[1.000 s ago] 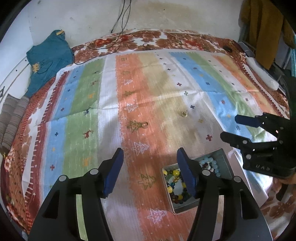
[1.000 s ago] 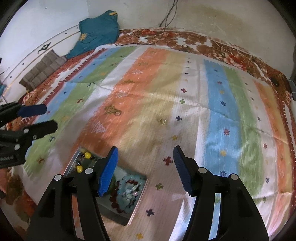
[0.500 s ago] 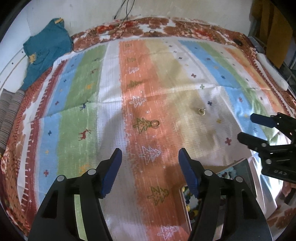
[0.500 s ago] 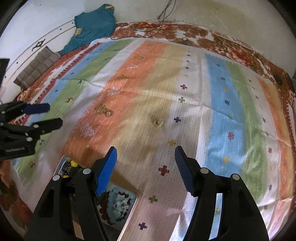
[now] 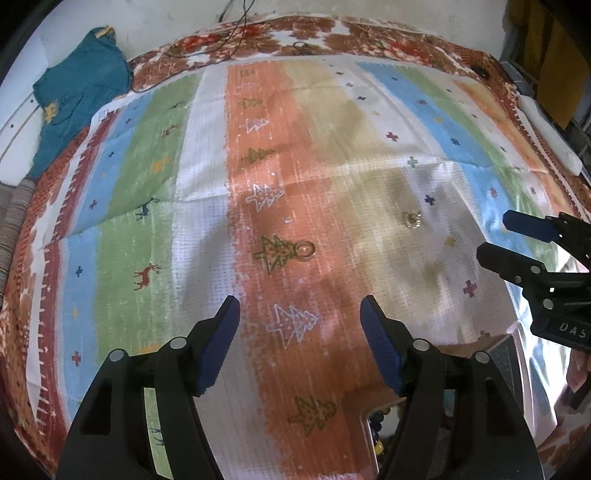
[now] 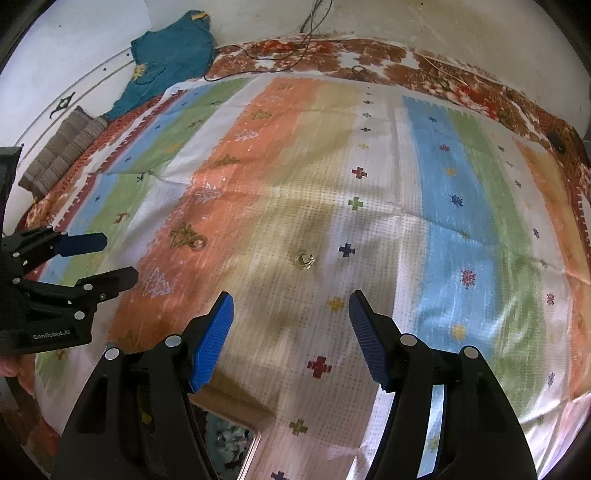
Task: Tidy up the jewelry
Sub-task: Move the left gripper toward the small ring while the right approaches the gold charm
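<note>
A small gold ring [image 5: 305, 250] [image 6: 198, 243] lies on the orange stripe of the striped cloth, beside a printed tree. A gold ornament [image 5: 412, 219] [image 6: 305, 260] lies to its right on the pale stripe. My left gripper [image 5: 300, 301] hovers just short of the ring, its jaws opening with nothing between them. My right gripper [image 6: 291, 295] stands open and empty just short of the ornament. Each gripper shows in the other's view: the right gripper [image 5: 496, 236] and the left gripper [image 6: 118, 256]. A tray of beads [image 5: 369, 424] [image 6: 255, 435] sits mostly hidden under the fingers.
The striped cloth [image 5: 140, 229] covers a floral bedspread [image 5: 332, 33]. A teal garment [image 5: 77, 96] lies at the far left corner, with cables [image 6: 306, 33] along the back wall. A white object [image 5: 546, 129] rests at the right edge.
Both grippers have moved forward and lower over the cloth. The ring and the ornament now sit closer. The bead tray has slid to the bottom edge of both views. The left jaws stand wider.
</note>
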The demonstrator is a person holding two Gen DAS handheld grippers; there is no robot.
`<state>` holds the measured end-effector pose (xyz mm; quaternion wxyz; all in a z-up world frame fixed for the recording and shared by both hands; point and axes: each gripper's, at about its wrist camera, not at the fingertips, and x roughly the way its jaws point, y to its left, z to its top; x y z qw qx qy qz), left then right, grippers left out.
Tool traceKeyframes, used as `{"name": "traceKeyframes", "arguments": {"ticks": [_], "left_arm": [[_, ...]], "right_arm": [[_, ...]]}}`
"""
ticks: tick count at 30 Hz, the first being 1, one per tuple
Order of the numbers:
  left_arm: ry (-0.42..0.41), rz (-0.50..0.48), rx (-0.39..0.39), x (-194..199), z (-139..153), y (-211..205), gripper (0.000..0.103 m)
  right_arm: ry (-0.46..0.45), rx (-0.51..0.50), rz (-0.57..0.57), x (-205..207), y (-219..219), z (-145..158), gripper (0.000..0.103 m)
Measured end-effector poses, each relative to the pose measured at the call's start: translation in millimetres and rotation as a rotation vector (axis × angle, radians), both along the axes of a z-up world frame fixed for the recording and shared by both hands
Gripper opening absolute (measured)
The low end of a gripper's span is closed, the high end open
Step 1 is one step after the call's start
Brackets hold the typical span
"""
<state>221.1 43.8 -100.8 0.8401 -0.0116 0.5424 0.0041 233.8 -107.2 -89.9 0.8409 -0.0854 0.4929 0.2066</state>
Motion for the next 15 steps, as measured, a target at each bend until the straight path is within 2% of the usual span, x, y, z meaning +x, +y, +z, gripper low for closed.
{"name": "traceKeyframes", "arguments": {"ticks": [7, 15], "left_arm": [[0.028, 0.053, -0.056, 14, -13, 12, 0.067], [0.054, 0.061, -0.082, 31, -26, 14, 0.067]], "right_arm": [[0.03, -0.003, -0.005, 13, 5, -14, 0.065], [0.071, 0.006, -0.024, 26, 8, -28, 0.065]]}}
